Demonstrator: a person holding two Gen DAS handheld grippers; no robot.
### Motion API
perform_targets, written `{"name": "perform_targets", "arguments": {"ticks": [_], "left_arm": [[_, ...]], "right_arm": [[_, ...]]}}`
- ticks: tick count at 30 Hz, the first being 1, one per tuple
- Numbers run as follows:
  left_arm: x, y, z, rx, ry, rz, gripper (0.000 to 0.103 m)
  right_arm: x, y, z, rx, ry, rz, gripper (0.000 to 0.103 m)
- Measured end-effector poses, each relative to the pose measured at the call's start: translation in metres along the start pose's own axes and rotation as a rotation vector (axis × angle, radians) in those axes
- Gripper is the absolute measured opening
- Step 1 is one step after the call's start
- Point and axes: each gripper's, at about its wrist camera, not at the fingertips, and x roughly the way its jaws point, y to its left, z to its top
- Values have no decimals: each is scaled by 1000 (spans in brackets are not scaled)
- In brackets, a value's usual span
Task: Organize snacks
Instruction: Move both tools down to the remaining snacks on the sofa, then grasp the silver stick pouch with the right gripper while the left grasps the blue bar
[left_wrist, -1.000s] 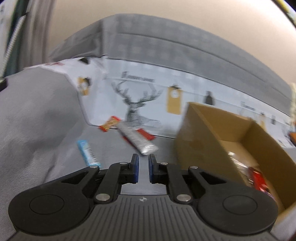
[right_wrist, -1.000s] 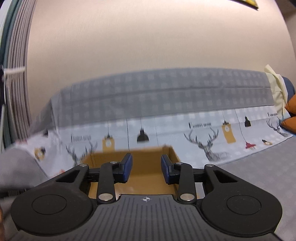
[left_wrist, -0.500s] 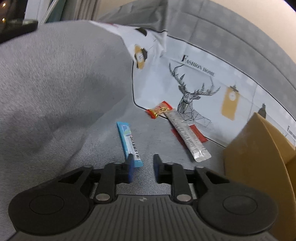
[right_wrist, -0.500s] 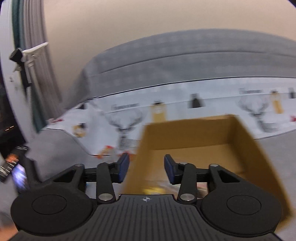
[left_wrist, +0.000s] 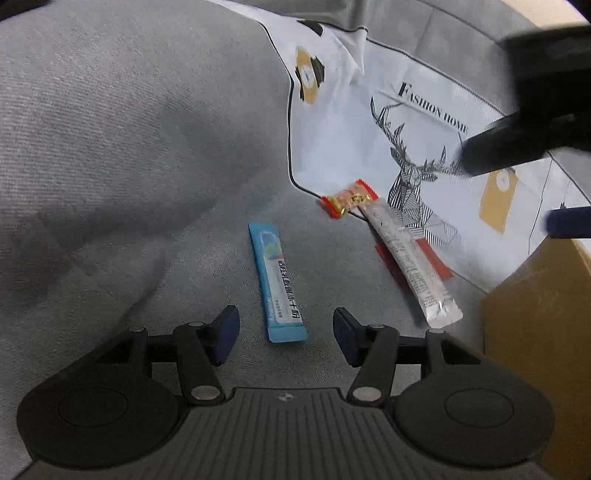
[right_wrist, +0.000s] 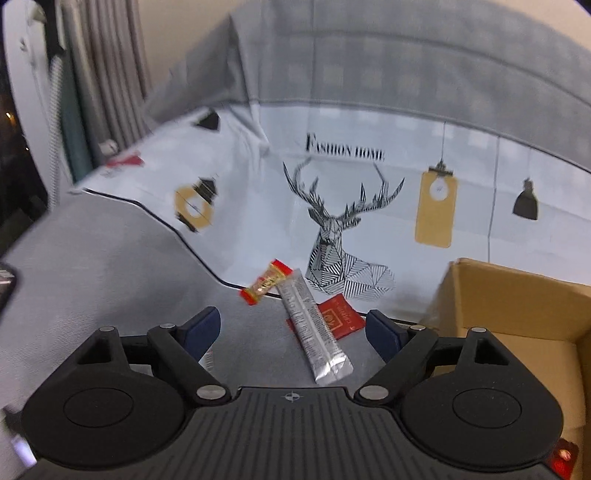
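Snacks lie on grey woven fabric ahead of both tools: a flat blue stick pack (left_wrist: 279, 284) lies lengthwise just ahead of the left gripper (left_wrist: 286, 336), whose empty jaws are opening. Beyond the right gripper (right_wrist: 291, 334), also opening and empty, a silver foil stick (right_wrist: 314, 334) crosses a red sachet (right_wrist: 338, 317), a small red-gold candy (right_wrist: 266, 282) farther off. Right of it stands a cardboard box (right_wrist: 517, 295), its contents unclear.

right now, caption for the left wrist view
Left gripper opening over a blue snack stick on the grey sofa.
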Motion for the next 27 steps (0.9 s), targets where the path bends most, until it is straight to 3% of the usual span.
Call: {"name": "perform_targets", "arguments": {"ticks": [5, 9, 15, 17, 19, 22, 27], "left_arm": [[2, -7, -2, 51, -16, 23, 59], [4, -8, -2, 90, -25, 66, 25], [-4, 0, -1, 96, -29, 68, 25], [-7, 2, -1, 97, -34, 60, 25], [-10, 3, -1, 95, -36, 48, 24], [-16, 7, -3, 69, -23, 27, 24], [-18, 23, -5, 0, 29, -12, 24]], "right_arm": [[66, 9, -4, -20, 107, -56, 87], [111, 16, -13, -80, 181, -126, 87], [144, 8, -30, -118, 244, -150, 84], [143, 4, -33, -94, 235, -110, 74], [138, -2, -35, -75, 235, -66, 40], [125, -5, -40, -90, 239, -29, 31], [80, -6, -48, -49, 191, 7, 30]]}}
